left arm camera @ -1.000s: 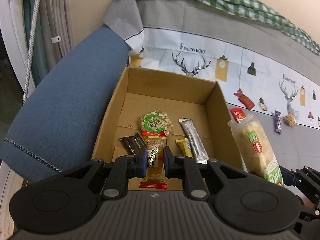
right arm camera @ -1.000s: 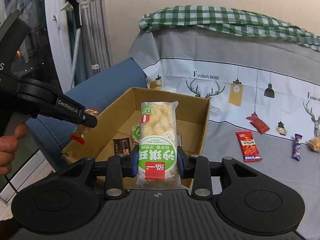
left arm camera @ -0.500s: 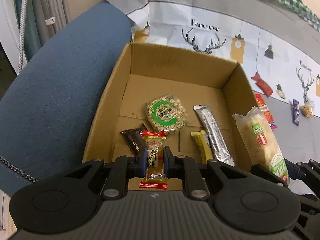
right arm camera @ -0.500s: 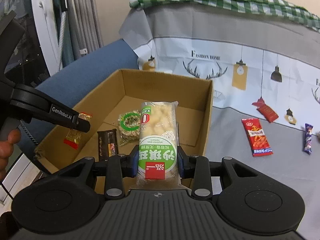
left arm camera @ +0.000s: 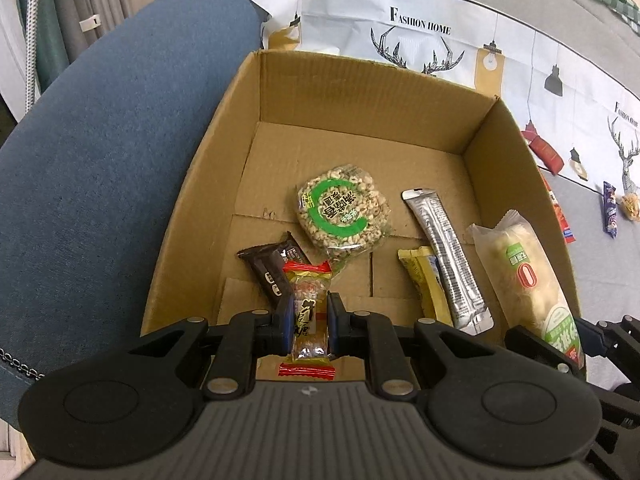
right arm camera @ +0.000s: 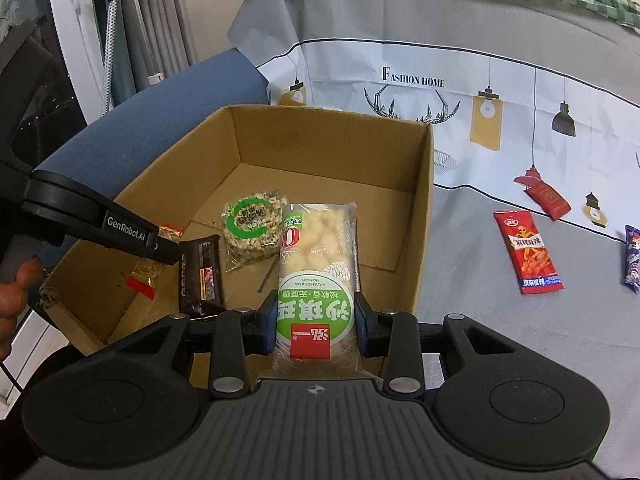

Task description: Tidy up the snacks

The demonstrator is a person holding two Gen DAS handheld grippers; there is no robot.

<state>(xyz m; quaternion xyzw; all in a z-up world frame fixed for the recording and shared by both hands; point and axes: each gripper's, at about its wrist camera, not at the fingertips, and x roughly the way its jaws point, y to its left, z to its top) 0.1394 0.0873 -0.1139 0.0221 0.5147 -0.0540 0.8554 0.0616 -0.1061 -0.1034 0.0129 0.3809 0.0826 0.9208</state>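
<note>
Snacks lie in the cardboard box (left arm camera: 496, 168) on a printed cloth (right arm camera: 500, 320): round cereal cake (left arm camera: 343, 210), dark bar (left arm camera: 272, 270), silver stick (left arm camera: 450, 264); left gripper (left arm camera: 309, 318) clamps a small peanut candy (left arm camera: 308, 300) above the box floor; right gripper (right arm camera: 316, 322) pinches a long green-labelled pastry pack (right arm camera: 316, 276) over the box's near edge.

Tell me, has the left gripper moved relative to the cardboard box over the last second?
Yes. The left gripper has come down closer over the cardboard box.
</note>
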